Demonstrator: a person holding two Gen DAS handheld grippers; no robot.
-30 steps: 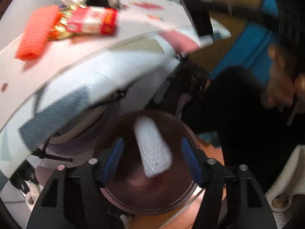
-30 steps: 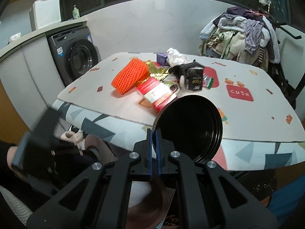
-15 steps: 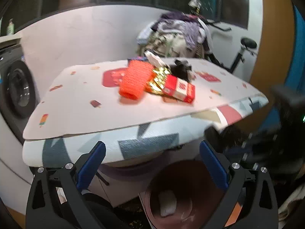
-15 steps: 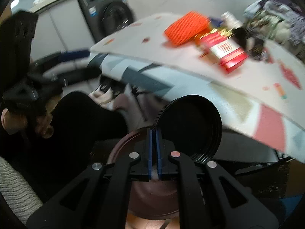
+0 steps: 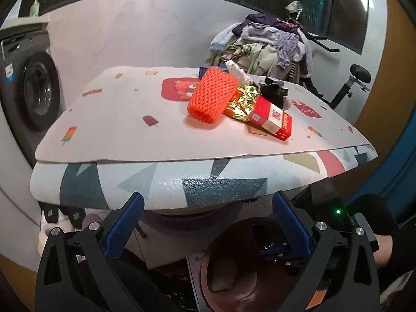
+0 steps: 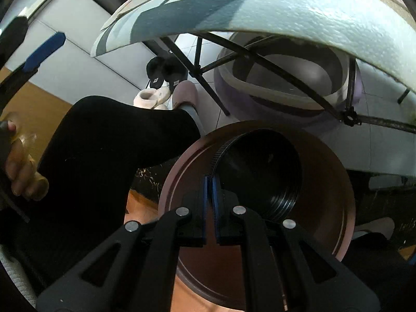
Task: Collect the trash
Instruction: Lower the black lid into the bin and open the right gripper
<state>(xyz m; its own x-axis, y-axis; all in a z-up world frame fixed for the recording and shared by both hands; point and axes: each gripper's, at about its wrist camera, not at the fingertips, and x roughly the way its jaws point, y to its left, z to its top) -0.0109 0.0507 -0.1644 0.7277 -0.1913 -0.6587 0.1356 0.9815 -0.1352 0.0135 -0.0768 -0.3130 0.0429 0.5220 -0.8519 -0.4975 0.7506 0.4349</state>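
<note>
- Left gripper (image 5: 208, 223) has its jaws spread and empty, facing the table trash at frame centre: orange net (image 5: 212, 95), red box (image 5: 271, 121).
- Right gripper (image 6: 210, 208) pinches the black lid (image 6: 260, 174) over the bin (image 6: 335, 182), lower centre.
- Next: likely reach for the net and close on it.

Table (image 5: 124, 119) bearing wrappers (image 5: 244, 101), box (image 5: 270, 119).

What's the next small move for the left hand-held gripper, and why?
Probably forward and up toward the orange foam net on the table. The left hand-held gripper is open and empty, below the table edge, and a white piece already lies in the brown bin. The right hand-held gripper pinches a black lid over the bin.
</note>
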